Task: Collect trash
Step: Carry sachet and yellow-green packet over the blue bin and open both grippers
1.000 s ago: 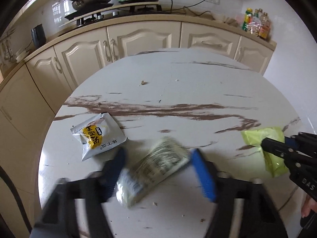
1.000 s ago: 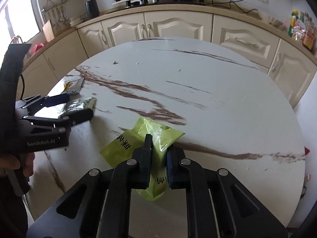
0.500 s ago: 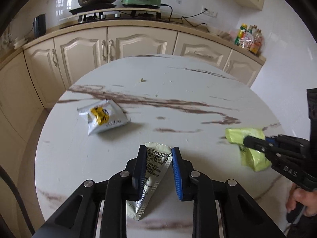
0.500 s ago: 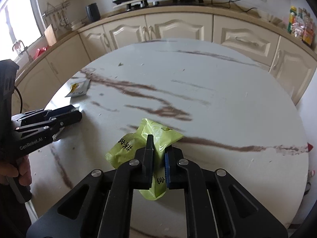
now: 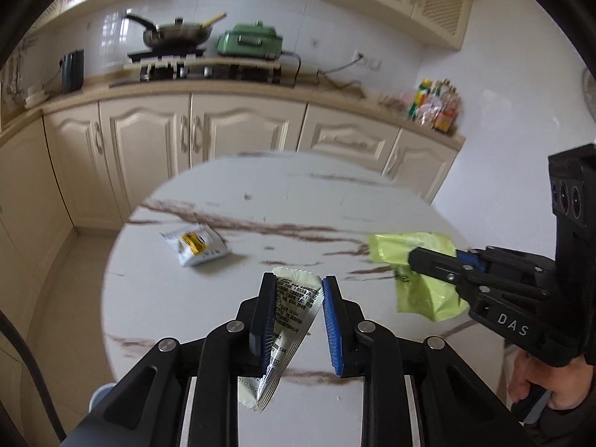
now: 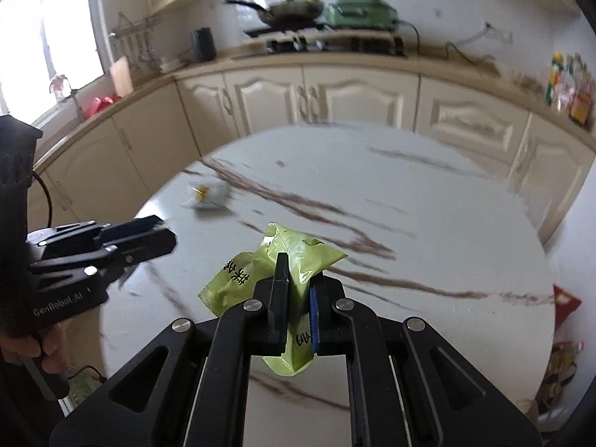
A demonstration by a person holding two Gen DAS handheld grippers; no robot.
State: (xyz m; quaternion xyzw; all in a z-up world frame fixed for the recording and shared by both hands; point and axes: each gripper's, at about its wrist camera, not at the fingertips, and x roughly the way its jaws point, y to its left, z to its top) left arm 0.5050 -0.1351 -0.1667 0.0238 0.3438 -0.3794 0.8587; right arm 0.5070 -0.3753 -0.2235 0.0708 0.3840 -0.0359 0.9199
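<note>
My left gripper [image 5: 296,283] is shut on a pale printed wrapper [image 5: 288,320] and holds it above the round marble table [image 5: 260,223]. My right gripper [image 6: 298,272] is shut on a lime-green snack bag [image 6: 260,272], also lifted off the table; the bag also shows in the left wrist view [image 5: 417,272], at the right. A white and yellow snack packet [image 5: 195,247] lies on the table's left side, and shows blurred in the right wrist view [image 6: 206,195].
Cream kitchen cabinets [image 5: 223,138] curve behind the table, with a stove, pan [image 5: 178,33] and green cooker [image 5: 251,41] on the counter. Bottles [image 5: 434,104] stand at the counter's right end. Red and mixed items [image 6: 564,298] lie low beyond the table's right edge.
My left gripper closed on the pale wrapper and lifted it off the table. Both grippers have risen and pulled back with their wrappers. The white and yellow packet stayed put.
</note>
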